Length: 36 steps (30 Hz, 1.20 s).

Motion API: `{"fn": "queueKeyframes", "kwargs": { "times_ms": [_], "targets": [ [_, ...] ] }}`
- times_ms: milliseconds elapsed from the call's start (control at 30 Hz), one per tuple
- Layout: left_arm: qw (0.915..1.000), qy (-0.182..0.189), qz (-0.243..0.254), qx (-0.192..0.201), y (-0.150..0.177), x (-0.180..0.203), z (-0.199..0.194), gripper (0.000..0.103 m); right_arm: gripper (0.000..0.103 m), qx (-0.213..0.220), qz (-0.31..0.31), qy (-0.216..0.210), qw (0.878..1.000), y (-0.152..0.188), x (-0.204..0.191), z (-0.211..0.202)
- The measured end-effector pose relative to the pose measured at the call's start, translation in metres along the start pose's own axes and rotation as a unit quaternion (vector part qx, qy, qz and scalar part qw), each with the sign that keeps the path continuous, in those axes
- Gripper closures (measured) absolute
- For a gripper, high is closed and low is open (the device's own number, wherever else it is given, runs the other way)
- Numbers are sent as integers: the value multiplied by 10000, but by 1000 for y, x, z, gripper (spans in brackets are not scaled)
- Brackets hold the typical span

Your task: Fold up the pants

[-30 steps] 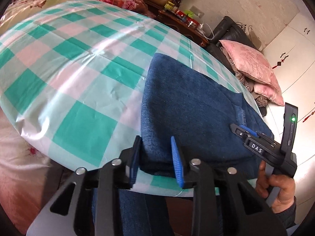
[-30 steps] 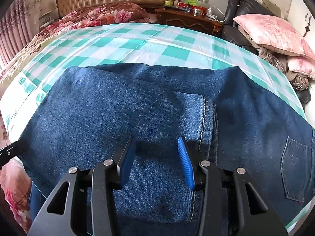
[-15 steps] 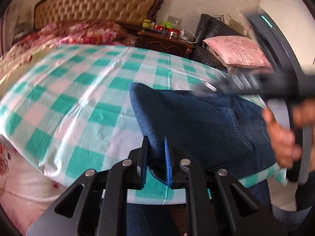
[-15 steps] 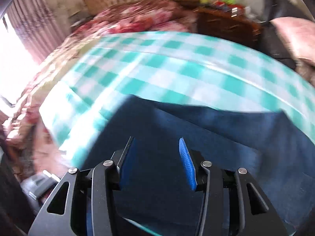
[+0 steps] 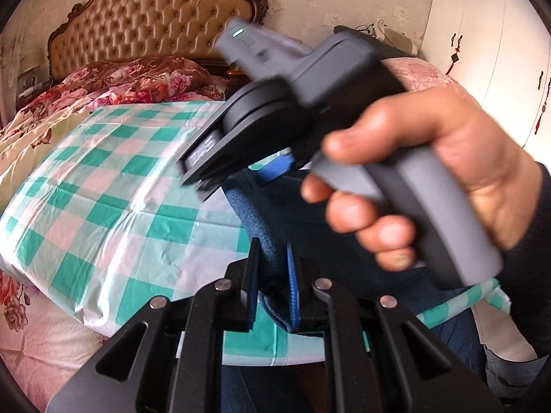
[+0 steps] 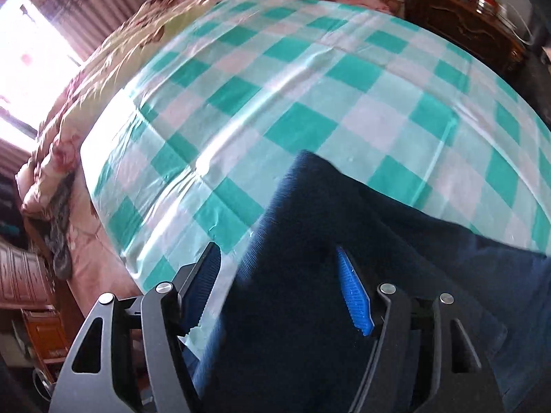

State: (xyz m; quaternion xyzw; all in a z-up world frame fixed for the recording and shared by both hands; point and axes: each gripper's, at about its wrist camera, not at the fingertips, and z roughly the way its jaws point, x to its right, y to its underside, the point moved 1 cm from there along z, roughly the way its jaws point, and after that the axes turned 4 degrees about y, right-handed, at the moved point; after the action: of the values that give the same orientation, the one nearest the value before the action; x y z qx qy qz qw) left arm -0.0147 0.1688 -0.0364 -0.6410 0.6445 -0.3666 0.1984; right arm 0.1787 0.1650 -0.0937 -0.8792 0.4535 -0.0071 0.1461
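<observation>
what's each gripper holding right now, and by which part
Left gripper pinches the jeans at their folded near edge. Right gripper is opening over the denim, gripping nothing.

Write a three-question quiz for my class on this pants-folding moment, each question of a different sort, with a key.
1. True or false: the left tool is clamped on an edge of the blue jeans.
2. Multiple choice: what covers the surface under the jeans? A) a plain white sheet B) a green-and-white checked cloth C) a bare wooden top
3. Fill in: between the fingers of the right tool lies dark blue ______, though its blue pads do not press on it.

Key
1. True: the denim edge is pinched between nearly closed fingers.
2. B.
3. Denim: the jaws are opening, with the cloth loose between them.
</observation>
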Motion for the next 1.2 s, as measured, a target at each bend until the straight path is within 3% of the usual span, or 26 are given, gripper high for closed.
{"fn": "queueKeyframes", "kwargs": {
  "times_ms": [100, 167, 200, 300, 400, 633, 767, 900, 1033, 1133, 1200],
  "targets": [
    [10000, 20, 71, 49, -3, 6, -3, 90, 57, 39, -32, 60, 10000, 0, 3, 1],
    [9999, 44, 95, 88, -5, 11, -6, 90, 77, 210, 34, -27, 9998, 2, 11, -8],
    [9998, 69, 129, 124, -7, 14, -8, 90, 80, 287, 42, -58, 9996, 3, 13, -14],
    [9986, 251, 259, 376, -21, 31, -23, 90, 85, 698, 132, -285, 9971, 7, 30, -48],
    [9941, 657, 462, 733, -43, 62, -39, 90, 88, 1183, 317, -512, 9911, 18, 60, -100],
    [9679, 1798, 1089, 1375, -90, 181, -32, 91, 91, 2004, 1036, -779, 9711, 68, 188, -205],
    [9542, 2229, 1518, 1296, -90, 269, -2, 91, 92, 2154, 1499, -606, 9630, 122, 275, -237],
    [9447, 2449, 1909, 1054, -68, 353, 37, 91, 93, 2144, 2059, -538, 9533, 184, 357, -242],
    [9430, 2381, 2259, 541, -27, 421, 90, 91, 93, 1962, 2571, -375, 9455, 243, 425, -208],
    [9445, 2172, 2466, 2, 11, 450, 136, 91, 93, 1656, 2810, -256, 9450, 270, 454, -164],
    [9435, 2036, 2608, -213, 27, 461, 154, 91, 93, 1607, 3014, -393, 9390, 283, 467, -139]
  ]
}}
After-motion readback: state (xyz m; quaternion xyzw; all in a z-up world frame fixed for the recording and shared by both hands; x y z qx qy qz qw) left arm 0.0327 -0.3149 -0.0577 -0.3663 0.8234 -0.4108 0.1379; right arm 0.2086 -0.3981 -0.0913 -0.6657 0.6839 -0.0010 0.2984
